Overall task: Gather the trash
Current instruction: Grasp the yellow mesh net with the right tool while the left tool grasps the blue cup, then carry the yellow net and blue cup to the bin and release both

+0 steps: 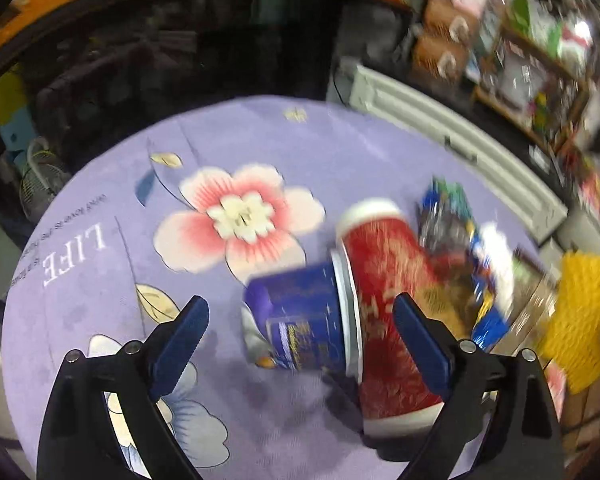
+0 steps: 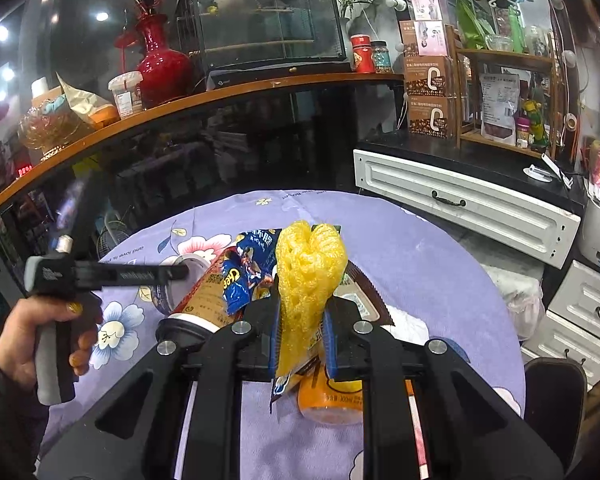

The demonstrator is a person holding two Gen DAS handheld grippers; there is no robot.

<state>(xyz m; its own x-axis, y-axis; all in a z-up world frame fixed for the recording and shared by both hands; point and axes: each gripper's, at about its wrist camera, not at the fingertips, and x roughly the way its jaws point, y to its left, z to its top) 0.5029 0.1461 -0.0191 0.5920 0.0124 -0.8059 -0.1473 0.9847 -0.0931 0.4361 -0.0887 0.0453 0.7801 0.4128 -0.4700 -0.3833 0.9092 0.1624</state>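
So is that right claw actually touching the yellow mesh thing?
Touching. The right wrist view shows the right gripper shut on the yellow foam net.

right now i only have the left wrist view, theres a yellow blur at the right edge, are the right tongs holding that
Observer: Yes, the right tongs are shut on a yellow foam net, which stands upright between them.
Operator: anything under them
Observer: An orange bottle lies on the purple tablecloth just below those tongs.
Operator: blue bag is blurred here, any label
Observer: The blue snack bag reads Cheetos.
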